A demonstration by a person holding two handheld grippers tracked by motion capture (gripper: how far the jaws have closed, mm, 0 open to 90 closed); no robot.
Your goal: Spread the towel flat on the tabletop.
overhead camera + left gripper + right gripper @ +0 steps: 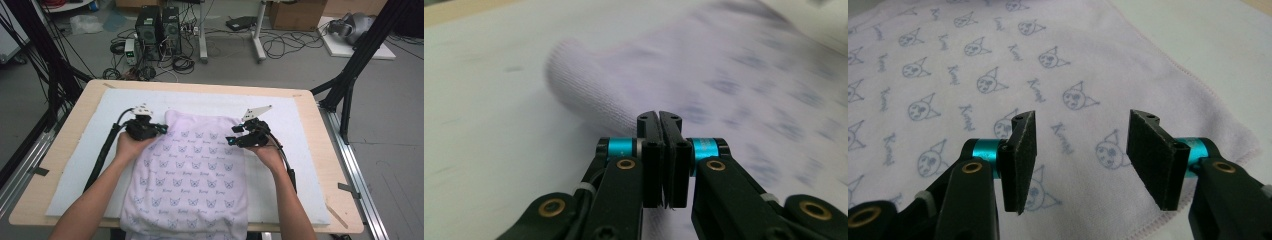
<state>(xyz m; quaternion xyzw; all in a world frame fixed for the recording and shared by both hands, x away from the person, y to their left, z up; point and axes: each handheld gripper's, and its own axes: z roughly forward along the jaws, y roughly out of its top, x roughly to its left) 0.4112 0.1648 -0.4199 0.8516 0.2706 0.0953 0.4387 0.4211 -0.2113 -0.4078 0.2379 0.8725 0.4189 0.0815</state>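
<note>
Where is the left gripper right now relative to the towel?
In the high view the left gripper sits at the far left corner of the pink printed towel, opposite the right gripper at the far right corner.

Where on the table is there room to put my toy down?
Bare white mat lies left of the towel, between it and the table's left edge. More lies right of it and along the far edge. The middle is crowded: towel, left gripper, right gripper.
</note>
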